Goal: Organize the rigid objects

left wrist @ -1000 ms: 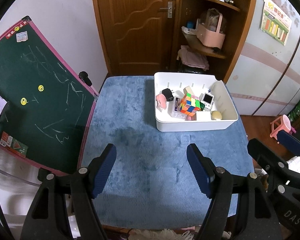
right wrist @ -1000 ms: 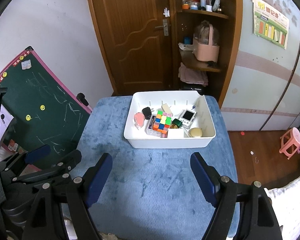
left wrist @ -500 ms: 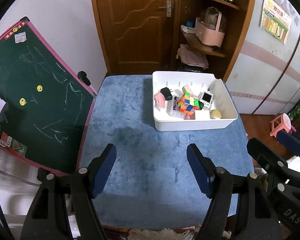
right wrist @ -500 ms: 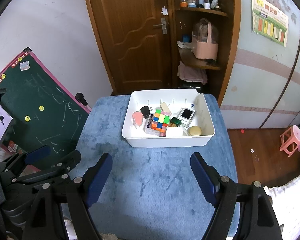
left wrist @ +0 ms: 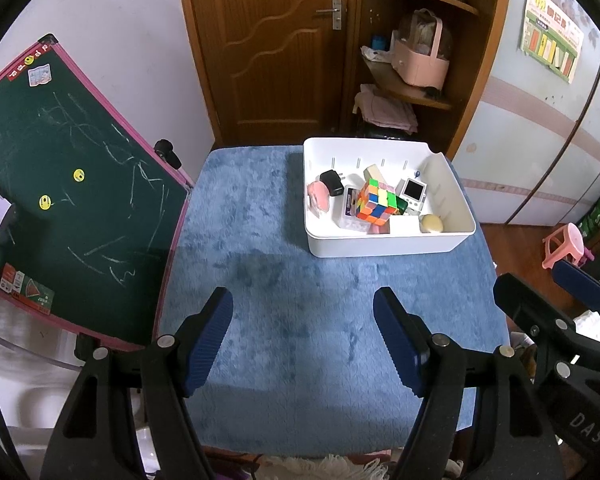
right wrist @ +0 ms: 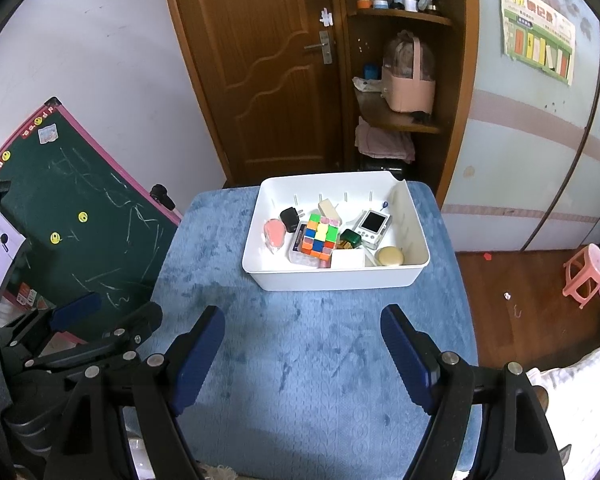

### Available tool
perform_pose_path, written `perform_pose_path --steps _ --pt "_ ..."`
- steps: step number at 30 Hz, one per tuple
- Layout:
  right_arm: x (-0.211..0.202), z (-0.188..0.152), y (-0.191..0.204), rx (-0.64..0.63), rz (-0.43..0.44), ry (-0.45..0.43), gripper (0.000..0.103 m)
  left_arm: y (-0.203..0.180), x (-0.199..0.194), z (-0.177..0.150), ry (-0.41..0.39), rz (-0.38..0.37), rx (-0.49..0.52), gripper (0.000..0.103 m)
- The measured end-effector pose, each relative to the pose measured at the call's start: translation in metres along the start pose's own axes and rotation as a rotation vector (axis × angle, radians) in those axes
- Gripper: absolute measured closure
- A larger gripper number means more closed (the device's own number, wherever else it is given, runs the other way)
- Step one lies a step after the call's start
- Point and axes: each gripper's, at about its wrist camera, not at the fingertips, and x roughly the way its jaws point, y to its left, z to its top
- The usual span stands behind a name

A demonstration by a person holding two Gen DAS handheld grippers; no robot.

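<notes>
Bin: you face the white bin (right wrist: pixel 336 278) at the far right of the blue table (right wrist: pixel 300 360), long axis left-right.
Nearer hand: your right gripper (right wrist: pixel 302 354).
Jaws: right gripper and left gripper (left wrist: pixel 302 344) both apart, empty.

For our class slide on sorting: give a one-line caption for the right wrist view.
Both grippers open and empty above a blue cloth, facing a white bin holding a colour cube and small items.

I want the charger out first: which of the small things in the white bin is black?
The plug adapter, near the white bin's left end beside the pink piece. It is the only black item, with two metal prongs.
</notes>
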Motion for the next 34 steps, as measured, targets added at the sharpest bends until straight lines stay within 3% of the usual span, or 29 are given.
perform_pose_path --steps 34 --pt "0.0102 -0.0034 0.0002 0.016 0.015 0.03 0.022 0.0023 0.0019 -0.0067 0.011 0.004 0.004 0.027"
